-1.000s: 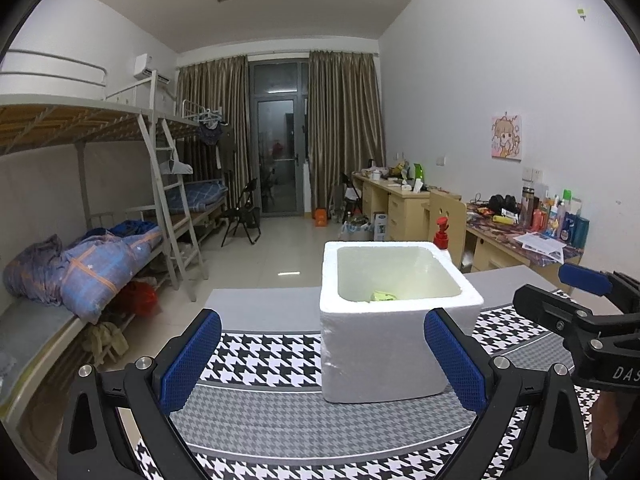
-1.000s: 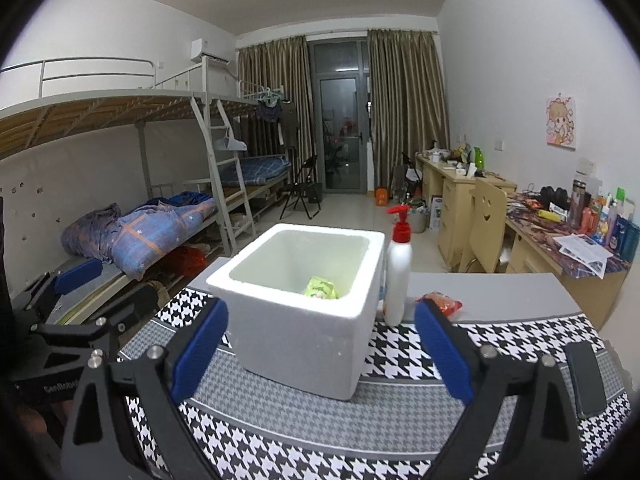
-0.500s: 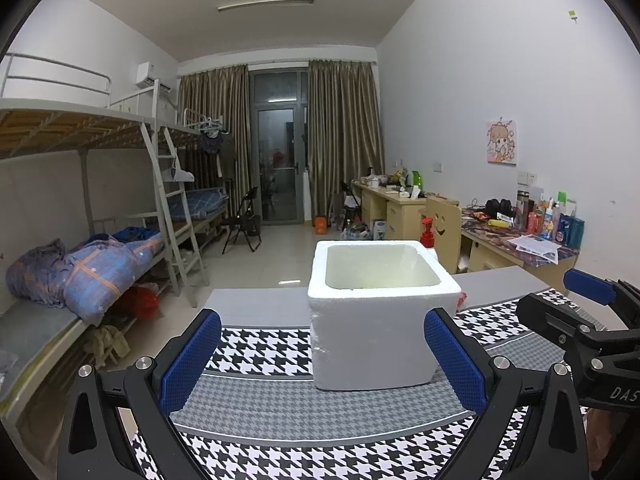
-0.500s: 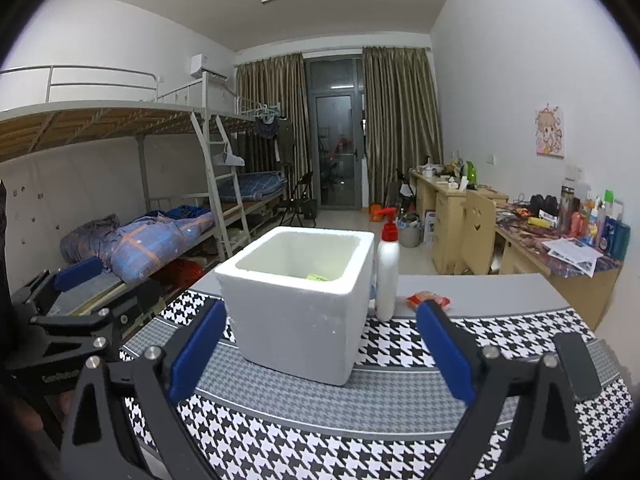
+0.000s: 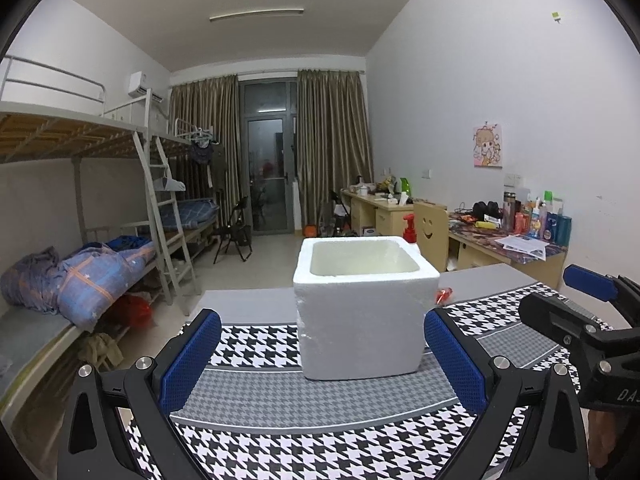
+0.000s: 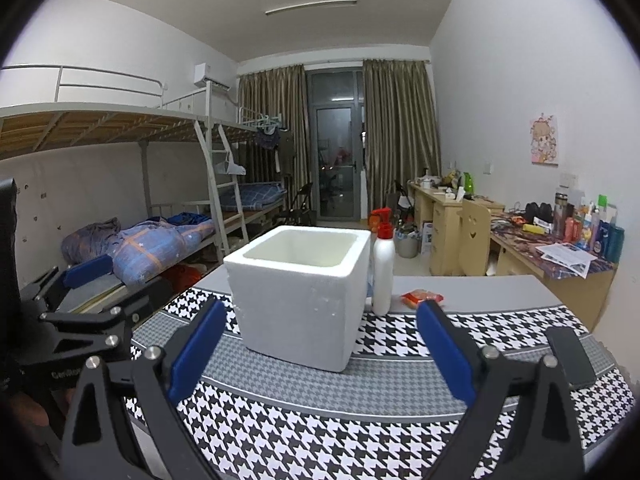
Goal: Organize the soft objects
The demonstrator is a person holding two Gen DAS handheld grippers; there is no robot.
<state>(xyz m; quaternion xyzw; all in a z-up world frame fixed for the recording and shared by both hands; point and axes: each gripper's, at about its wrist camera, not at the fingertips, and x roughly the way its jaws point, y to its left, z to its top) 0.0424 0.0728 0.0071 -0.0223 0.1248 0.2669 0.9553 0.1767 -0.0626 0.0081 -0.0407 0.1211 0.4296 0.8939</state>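
Foam box of white polystyrene, square and open-topped, at 12 o'clock on the houndstooth table mat, straight ahead of both tools. Left gripper spread wide, blue pads well apart, nothing between them. Right gripper likewise spread wide and empty, box framed between its pads. White bottle with red pump top upright just beside the box at 1 o'clock in the right wrist view. Small orange-red packet flat on the grey table edge near the bottle, at 2 o'clock of the box, apart from both tools. Black phone flat on the mat at 3 o'clock. Box contents hidden by its rim.
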